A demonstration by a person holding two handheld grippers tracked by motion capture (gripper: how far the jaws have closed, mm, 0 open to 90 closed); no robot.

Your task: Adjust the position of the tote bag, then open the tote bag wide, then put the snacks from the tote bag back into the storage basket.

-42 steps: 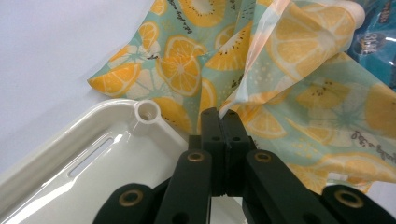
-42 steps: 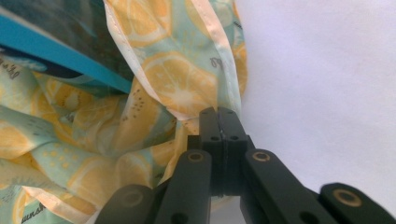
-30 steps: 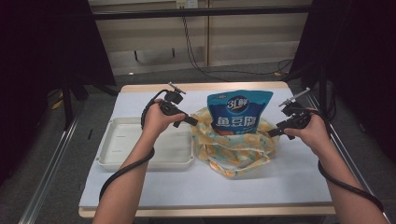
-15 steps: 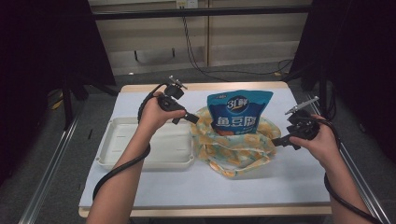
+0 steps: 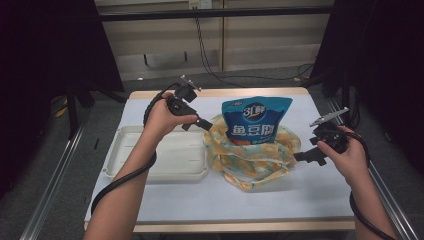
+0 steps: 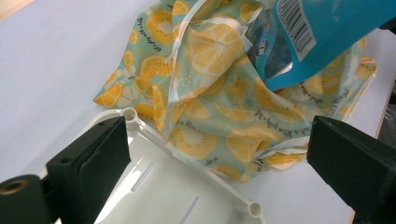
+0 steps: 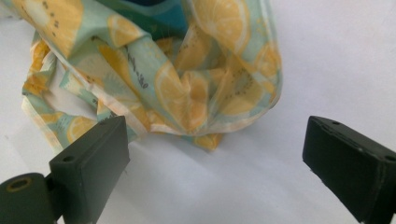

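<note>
Flanking a lemon-print cloth bag [image 5: 250, 155] that holds an upright blue pouch [image 5: 255, 120], left gripper [image 5: 202, 123] and right gripper [image 5: 306, 157] both stand spread, empty; a white tray [image 5: 165, 160] lies beneath the left one.

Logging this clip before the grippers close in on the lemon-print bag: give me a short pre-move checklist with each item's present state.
1. Left gripper open, holding nothing: ok.
2. Right gripper open, holding nothing: ok.
3. Blue snack pouch upright inside the lemon-print fabric bag: ok.
4. Bag apart from the white plastic tray: not ok, fabric lies against the tray's rim.
5. Bag handles free to grasp: cannot tell.
</note>
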